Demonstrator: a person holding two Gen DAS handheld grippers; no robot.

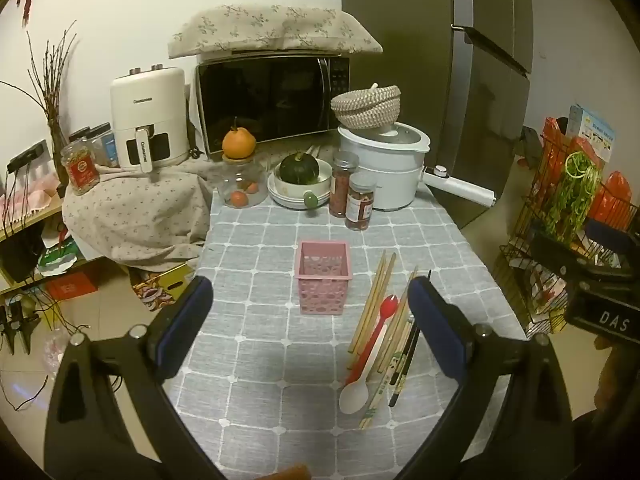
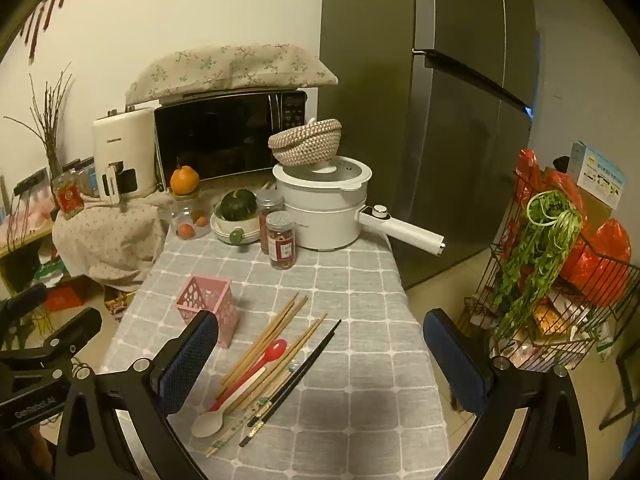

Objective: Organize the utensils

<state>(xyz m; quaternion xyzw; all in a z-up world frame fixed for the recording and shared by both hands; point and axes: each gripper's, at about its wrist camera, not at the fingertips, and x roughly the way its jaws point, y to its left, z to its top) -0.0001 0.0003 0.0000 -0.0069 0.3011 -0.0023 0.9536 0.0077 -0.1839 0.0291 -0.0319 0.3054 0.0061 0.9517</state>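
Left gripper (image 1: 310, 300) wide open, empty | right gripper (image 2: 320, 340) wide open, empty | right housing (image 1: 608, 320) reads "DAS"

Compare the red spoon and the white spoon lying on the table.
The red spoon points its bowl toward the far end of the table; the white spoon points its bowl toward the near edge. The red spoon's bowl looks smaller than the white spoon's. The red one is bright red, the white one pale cream. Both lie flat, handles side by side, among the chopsticks beside the pink holder.
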